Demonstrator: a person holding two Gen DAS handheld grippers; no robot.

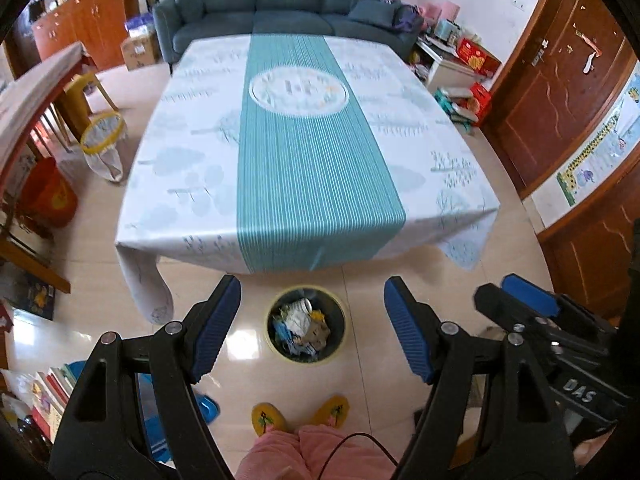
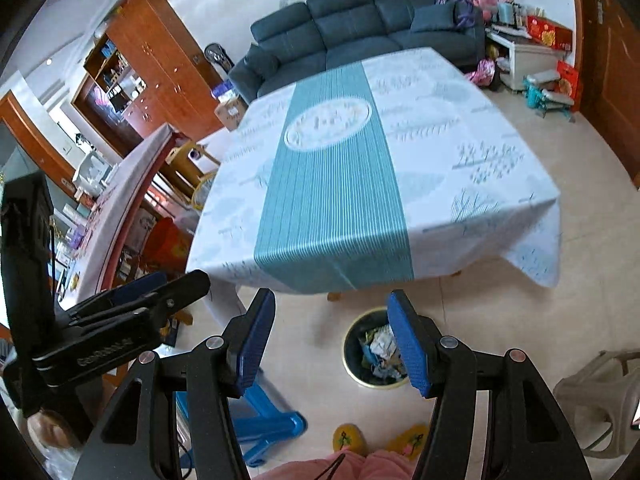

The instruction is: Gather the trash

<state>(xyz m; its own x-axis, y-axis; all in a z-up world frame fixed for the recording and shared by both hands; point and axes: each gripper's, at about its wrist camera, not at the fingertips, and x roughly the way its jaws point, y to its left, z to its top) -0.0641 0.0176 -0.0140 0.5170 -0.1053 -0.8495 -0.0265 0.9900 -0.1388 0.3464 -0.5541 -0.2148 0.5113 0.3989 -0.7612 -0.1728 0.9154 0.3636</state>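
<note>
Pale floor tiles [image 1: 100, 344] lie under both grippers. Left gripper [image 1: 312, 330] jaws are spread wide, holding nothing; right gripper [image 2: 331, 344] jaws likewise gape, nothing between them. A trash bin [image 1: 306, 328] full of crumpled wrappers stands on the floor just before the table [image 1: 312, 152], near the person's yellow slippers [image 1: 300, 416]. Only the right wrist view shows a blue stool [image 2: 260, 420] and a beige chair [image 2: 596, 396]. The table's cloth is bare; a dark sofa [image 1: 288, 4] sits beyond its far edge.
</note>
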